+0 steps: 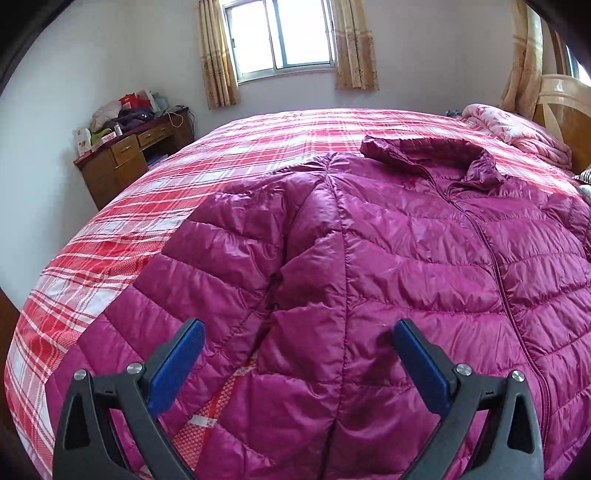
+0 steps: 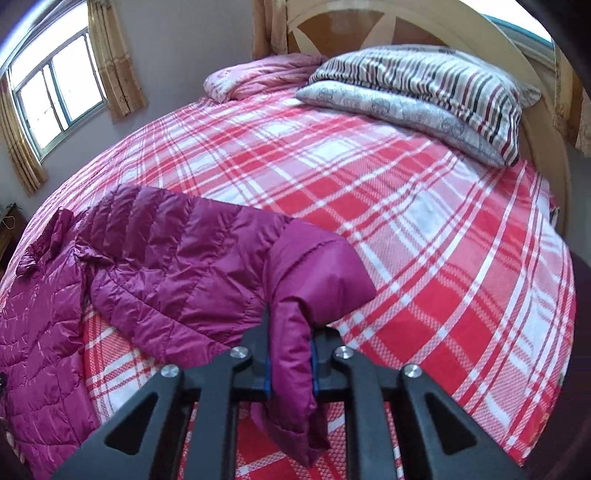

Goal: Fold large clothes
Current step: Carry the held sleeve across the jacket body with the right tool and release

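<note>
A magenta quilted down jacket (image 1: 388, 258) lies front-up and zipped on a bed covered by a red and white plaid sheet (image 2: 406, 206), collar toward the window (image 1: 280, 37). The right gripper (image 2: 291, 365) is clamped on the cuff of the jacket's right-hand sleeve (image 2: 207, 269), which is stretched out sideways and lifted a little off the sheet. The left gripper (image 1: 299, 354) hovers spread wide over the jacket's lower body, beside the other sleeve (image 1: 207, 280), grasping nothing.

Risks, as a judgement: the shiny shell looks slippery, so the cuff could slide out of the jaws if pulled quickly. With nothing pinning the body, dragging the sleeve across could shift or bunch the whole jacket. The puffy filling may spring the fold back open. 2 stacked pillows (image 2: 424, 88) and a pink quilt (image 2: 258, 74) sit well apart, near the headboard (image 2: 369, 22).
</note>
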`<action>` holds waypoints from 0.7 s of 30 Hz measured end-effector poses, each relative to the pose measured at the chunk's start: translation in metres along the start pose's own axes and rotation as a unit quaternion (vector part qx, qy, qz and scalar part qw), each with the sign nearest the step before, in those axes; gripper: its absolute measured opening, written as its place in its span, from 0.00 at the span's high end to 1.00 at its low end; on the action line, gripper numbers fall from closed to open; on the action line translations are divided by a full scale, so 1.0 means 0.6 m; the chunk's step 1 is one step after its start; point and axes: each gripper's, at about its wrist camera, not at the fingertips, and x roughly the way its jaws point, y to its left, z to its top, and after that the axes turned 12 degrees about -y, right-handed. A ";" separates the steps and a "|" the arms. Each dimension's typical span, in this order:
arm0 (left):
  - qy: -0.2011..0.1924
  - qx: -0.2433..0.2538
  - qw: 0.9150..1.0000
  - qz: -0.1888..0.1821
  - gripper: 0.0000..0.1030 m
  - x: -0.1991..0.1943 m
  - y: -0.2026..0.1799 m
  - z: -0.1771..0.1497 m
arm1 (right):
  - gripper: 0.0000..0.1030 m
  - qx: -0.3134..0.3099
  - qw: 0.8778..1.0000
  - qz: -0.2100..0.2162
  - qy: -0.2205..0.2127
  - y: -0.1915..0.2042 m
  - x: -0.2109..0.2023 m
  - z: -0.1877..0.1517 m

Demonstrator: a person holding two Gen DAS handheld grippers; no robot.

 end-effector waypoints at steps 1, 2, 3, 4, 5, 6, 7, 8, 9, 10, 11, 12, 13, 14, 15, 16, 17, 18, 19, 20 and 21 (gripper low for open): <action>-0.001 -0.003 1.000 0.000 0.01 -0.001 0.003 0.002 | 0.84 -0.009 1.000 -0.001 -0.015 0.008 -0.012 0.015; -0.002 -0.007 1.000 0.000 0.01 -0.003 0.007 0.003 | 0.84 -0.016 0.999 -0.002 -0.028 0.015 -0.021 0.027; -0.002 -0.009 1.000 -0.001 0.01 -0.005 0.010 0.005 | 0.85 -0.027 0.999 -0.002 -0.046 0.025 -0.035 0.044; -0.003 -0.010 1.000 -0.001 0.01 -0.006 0.012 0.006 | 0.85 -0.037 0.997 -0.002 -0.061 0.036 -0.046 0.056; -0.004 -0.011 1.000 -0.002 0.01 -0.008 0.014 0.007 | 0.85 -0.049 0.996 -0.001 -0.076 0.048 -0.055 0.069; -0.004 -0.012 1.000 -0.002 0.01 -0.010 0.016 0.008 | 0.85 -0.060 0.994 0.001 -0.090 0.062 -0.065 0.080; -0.004 -0.013 1.000 -0.002 0.01 -0.012 0.018 0.008 | 0.85 -0.072 0.992 0.004 -0.103 0.075 -0.080 0.087; -0.004 -0.014 1.000 -0.002 0.01 -0.014 0.020 0.009 | 0.85 -0.081 0.990 0.007 -0.113 0.087 -0.089 0.092; -0.005 -0.015 1.000 -0.002 0.01 -0.016 0.023 0.010 | 0.85 -0.091 0.988 0.013 -0.125 0.103 -0.100 0.099; -0.005 -0.017 1.000 -0.002 0.01 -0.018 0.026 0.011 | 0.85 -0.101 0.985 0.019 -0.136 0.119 -0.111 0.104; -0.006 -0.019 1.000 -0.003 0.01 -0.020 0.028 0.011 | 0.85 -0.109 0.983 0.025 -0.145 0.132 -0.120 0.107; -0.007 -0.022 1.000 -0.004 0.01 -0.023 0.031 0.012 | 0.85 -0.120 0.980 0.032 -0.157 0.151 -0.132 0.111; -0.008 -0.023 1.000 -0.005 0.01 -0.025 0.034 0.013 | 0.85 -0.131 0.977 0.039 -0.166 0.167 -0.141 0.113; -0.010 -0.023 1.000 -0.004 0.01 -0.028 0.036 0.014 | 0.85 -0.139 0.974 0.045 -0.174 0.183 -0.149 0.111; -0.011 -0.024 1.000 -0.004 0.01 -0.030 0.039 0.016 | 0.85 -0.150 0.970 0.055 -0.181 0.202 -0.159 0.112; -0.013 -0.025 1.000 -0.005 0.01 -0.033 0.042 0.017 | 0.85 -0.157 0.968 0.062 -0.185 0.216 -0.165 0.112; -0.015 -0.026 1.000 -0.004 0.01 -0.035 0.045 0.018 | 0.85 -0.167 0.965 0.071 -0.191 0.234 -0.173 0.111; -0.017 -0.027 0.999 -0.004 0.01 -0.037 0.047 0.020 | 0.85 -0.175 0.962 0.079 -0.194 0.249 -0.179 0.109; -0.017 -0.027 0.999 -0.004 0.01 -0.038 0.049 0.021 | 0.85 -0.183 0.959 0.087 -0.197 0.263 -0.185 0.106; -0.018 -0.028 0.999 -0.005 0.01 -0.039 0.052 0.023 | 0.85 -0.190 0.957 0.093 -0.200 0.274 -0.191 0.103; -0.019 -0.028 0.999 -0.004 0.01 -0.040 0.053 0.024 | 0.85 -0.199 0.953 0.101 -0.203 0.291 -0.196 0.100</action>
